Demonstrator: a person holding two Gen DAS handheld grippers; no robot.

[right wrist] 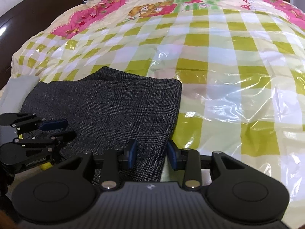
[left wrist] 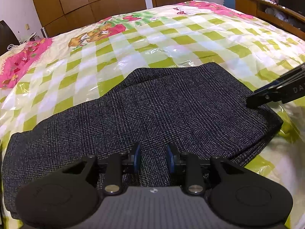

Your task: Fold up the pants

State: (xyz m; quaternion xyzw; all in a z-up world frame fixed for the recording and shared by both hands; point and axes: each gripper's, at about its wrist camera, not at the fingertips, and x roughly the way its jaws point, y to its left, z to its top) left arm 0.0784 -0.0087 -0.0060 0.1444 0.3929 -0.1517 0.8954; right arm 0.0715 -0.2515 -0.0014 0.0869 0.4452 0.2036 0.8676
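Observation:
The dark grey checked pants (left wrist: 162,106) lie folded in a flat bundle on the bed, near its front edge. My left gripper (left wrist: 153,157) is open, its blue pads either side of the cloth at the near edge, low over the pants. My right gripper (right wrist: 151,153) is open at the right near corner of the pants (right wrist: 114,110), with the cloth edge between its pads. The right gripper shows in the left wrist view (left wrist: 255,100) at the pants' right side. The left gripper shows in the right wrist view (right wrist: 63,128), open over the pants' left part.
The bed is covered by a green-and-white checked plastic sheet (left wrist: 171,38) over a pink and yellow quilt (left wrist: 22,61). Wooden wardrobe doors (left wrist: 85,0) stand behind, a wooden shelf unit (left wrist: 266,11) at right. A dark headboard (right wrist: 28,15) is at left.

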